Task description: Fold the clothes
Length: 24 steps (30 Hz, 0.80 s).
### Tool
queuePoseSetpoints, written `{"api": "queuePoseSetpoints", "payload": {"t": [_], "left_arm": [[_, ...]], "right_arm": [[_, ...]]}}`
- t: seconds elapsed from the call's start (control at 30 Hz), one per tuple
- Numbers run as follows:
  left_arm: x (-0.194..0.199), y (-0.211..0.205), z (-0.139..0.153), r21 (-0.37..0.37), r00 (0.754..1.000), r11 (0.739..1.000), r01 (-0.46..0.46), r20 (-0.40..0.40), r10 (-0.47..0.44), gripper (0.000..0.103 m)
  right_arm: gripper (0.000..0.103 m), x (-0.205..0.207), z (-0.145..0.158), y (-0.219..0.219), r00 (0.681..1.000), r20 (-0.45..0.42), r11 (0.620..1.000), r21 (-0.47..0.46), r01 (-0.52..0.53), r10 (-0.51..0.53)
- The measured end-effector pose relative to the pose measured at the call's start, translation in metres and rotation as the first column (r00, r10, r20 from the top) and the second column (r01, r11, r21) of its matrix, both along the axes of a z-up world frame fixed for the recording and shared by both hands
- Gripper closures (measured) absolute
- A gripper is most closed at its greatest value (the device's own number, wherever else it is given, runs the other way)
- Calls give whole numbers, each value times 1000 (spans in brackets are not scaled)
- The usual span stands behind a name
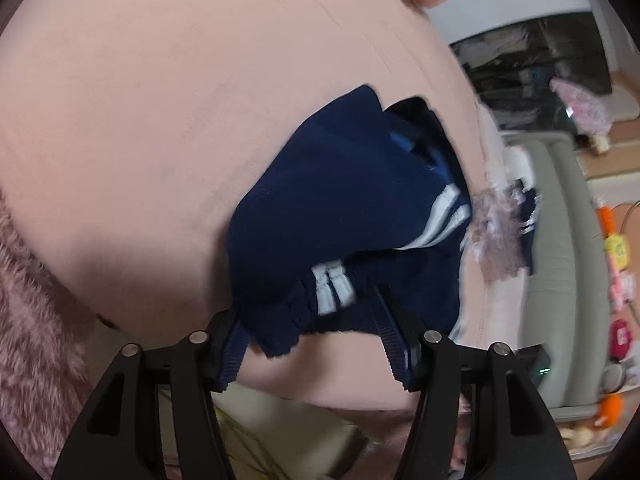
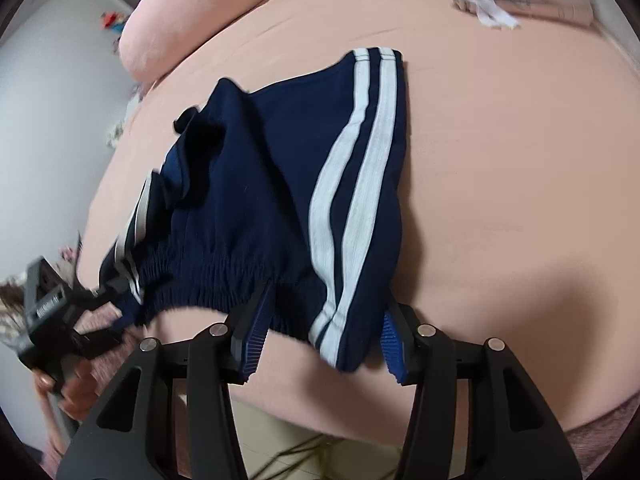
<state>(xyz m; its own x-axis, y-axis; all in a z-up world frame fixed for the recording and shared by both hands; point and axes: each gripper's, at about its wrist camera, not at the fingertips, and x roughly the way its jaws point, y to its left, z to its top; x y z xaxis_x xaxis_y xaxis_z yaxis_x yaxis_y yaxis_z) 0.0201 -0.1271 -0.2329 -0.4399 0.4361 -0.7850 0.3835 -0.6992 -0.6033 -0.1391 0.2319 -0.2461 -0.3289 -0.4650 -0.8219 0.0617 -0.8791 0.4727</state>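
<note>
One pair of navy shorts [image 2: 280, 184] with white side stripes lies crumpled near the front edge of the pink bed [image 2: 500, 184], its gathered waistband toward that edge, probably so both waist corners can be pulled taut and the cloth spread flat for folding. Two tongs work it: the left gripper [image 1: 316, 320] and the right gripper [image 2: 326, 328] each straddle a bunch of waistband, but whether the pads truly pinch it I cannot tell. Two stripes run down each side, and one pink pillow [image 2: 168, 36] sits at the far edge.
</note>
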Motion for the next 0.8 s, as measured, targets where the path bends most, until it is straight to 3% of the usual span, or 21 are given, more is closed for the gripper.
{"api": "queuePoseSetpoints", "payload": {"t": [0.03, 0.07, 0.1, 0.23, 0.37, 0.47, 0.53, 0.63, 0.7, 0.8], "left_arm": [[-10, 15, -4, -51, 1000, 999, 14, -3, -14, 57], [-17, 25, -6, -83, 999, 996, 30, -8, -31, 75], [-17, 28, -1, -85, 999, 995, 43, -21, -45, 86], [-4, 17, 40, -71, 993, 996, 58, -96, -65, 89], [-2, -5, 73, 8, 977, 995, 98, -189, -95, 89], [-10, -2, 73, 3, 975, 992, 127, -186, -124, 89], [-22, 9, 53, 3, 980, 991, 135, -146, -133, 89], [-41, 24, 21, 18, 986, 989, 148, -82, -146, 88], [-51, 28, 5, 11, 990, 991, 132, -49, -132, 86], [-58, 24, -14, 58, 993, 991, 117, -27, -115, 85]], "right_arm": [[78, 0, 3, -2, 1000, -5, 1000, 8, -15, 15], [84, -1, 5, -4, 1000, -9, 999, 16, -29, 29], [85, 0, 8, -5, 999, -12, 999, 20, -39, 40], [88, 12, 38, 5, 999, -45, 997, -77, -11, 8], [88, 25, 85, 14, 991, -134, 993, -120, 1, -17], [88, 27, 105, 16, 984, -175, 994, -107, 1, -20], [85, 24, 92, 16, 989, -146, 998, -56, 12, -20], [75, 17, 55, 17, 999, -30, 999, -8, 36, -37], [57, 11, 28, 16, 998, 48, 999, 7, 36, -36], [59, 8, 0, 17, 991, 118, 998, -2, 66, -65]]}}
